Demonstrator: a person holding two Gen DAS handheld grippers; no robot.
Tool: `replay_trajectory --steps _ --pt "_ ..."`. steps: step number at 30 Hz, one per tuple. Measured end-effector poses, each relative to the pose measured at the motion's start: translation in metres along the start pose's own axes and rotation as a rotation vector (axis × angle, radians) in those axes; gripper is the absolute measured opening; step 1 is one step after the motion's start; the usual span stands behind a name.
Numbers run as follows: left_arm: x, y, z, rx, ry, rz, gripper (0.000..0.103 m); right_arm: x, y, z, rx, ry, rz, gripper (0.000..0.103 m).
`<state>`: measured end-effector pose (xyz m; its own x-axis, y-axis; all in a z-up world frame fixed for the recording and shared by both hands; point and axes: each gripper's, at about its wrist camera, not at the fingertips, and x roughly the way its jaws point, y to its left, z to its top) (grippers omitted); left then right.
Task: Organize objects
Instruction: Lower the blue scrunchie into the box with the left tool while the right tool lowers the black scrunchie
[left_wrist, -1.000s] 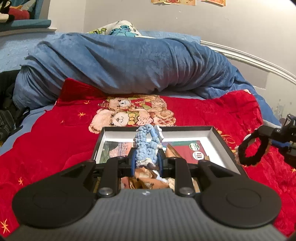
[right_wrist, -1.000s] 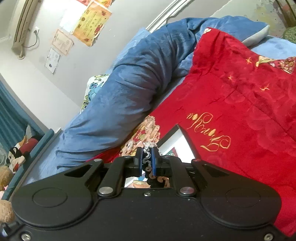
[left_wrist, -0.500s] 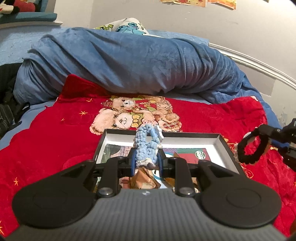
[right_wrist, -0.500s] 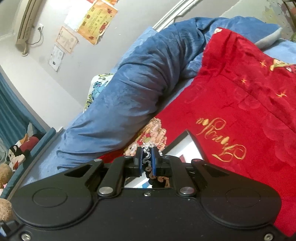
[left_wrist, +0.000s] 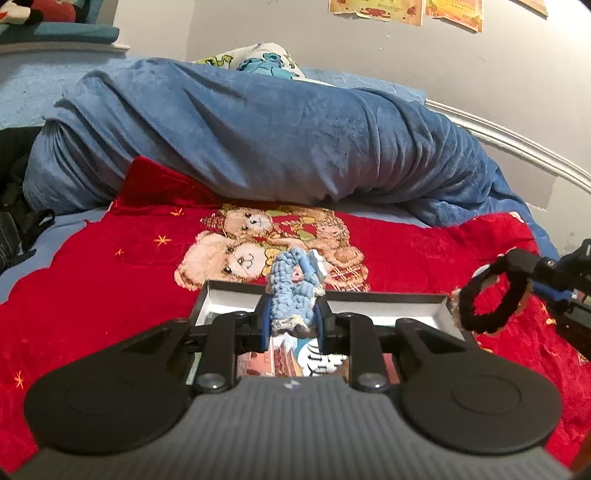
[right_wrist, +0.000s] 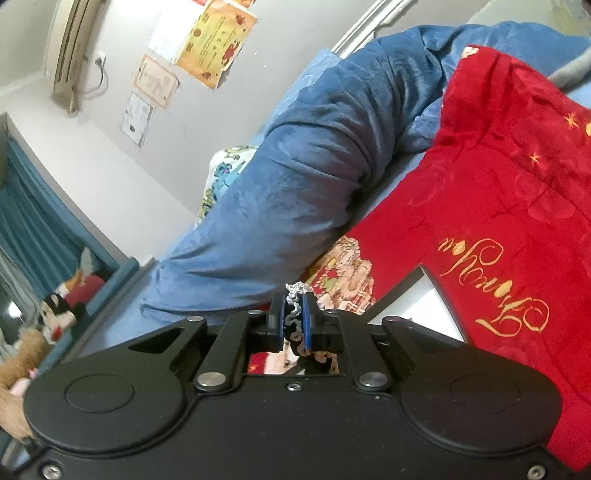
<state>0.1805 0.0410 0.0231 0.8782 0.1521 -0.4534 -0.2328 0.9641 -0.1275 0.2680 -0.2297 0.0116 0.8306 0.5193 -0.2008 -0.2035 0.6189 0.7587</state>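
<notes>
Left wrist view: the box (left_wrist: 445, 308) sits lower in frame than before, its far rim now just behind the fingers, less of its printed contents showing. The black scrunchie (left_wrist: 487, 299) in the right gripper (left_wrist: 537, 282) now overlaps the box's far right corner instead of hanging off to the side.

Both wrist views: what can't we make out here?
- Box contents, left wrist view: mostly hidden behind the left gripper body and its blue scrunchie.
- Black scrunchie, right wrist view: only a sliver shows between the right gripper fingers.
- Wall papers: text too small.
- Right gripper body, left wrist view: cut off by the right edge.
</notes>
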Motion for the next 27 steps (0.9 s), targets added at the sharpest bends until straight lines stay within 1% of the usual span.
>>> replay_trajectory --steps 5,11,16,21,27 --pt "0.014 -0.002 0.000 0.006 0.011 -0.002 0.027 0.018 0.009 -0.009 -0.047 0.022 -0.039 0.010" --pt "0.030 -0.007 -0.021 0.082 0.054 0.031 0.027 0.045 0.017 -0.022 -0.123 0.071 -0.129 0.010" --pt "0.044 -0.003 -0.037 0.085 0.104 0.046 0.027 0.064 0.016 -0.038 -0.143 0.122 -0.184 0.010" --pt "0.049 -0.003 -0.044 0.105 0.113 0.062 0.028 0.069 0.015 -0.047 -0.135 0.138 -0.185 0.010" --pt "0.051 -0.009 -0.047 0.131 0.101 0.066 0.029 0.072 0.011 -0.050 -0.121 0.153 -0.198 0.010"
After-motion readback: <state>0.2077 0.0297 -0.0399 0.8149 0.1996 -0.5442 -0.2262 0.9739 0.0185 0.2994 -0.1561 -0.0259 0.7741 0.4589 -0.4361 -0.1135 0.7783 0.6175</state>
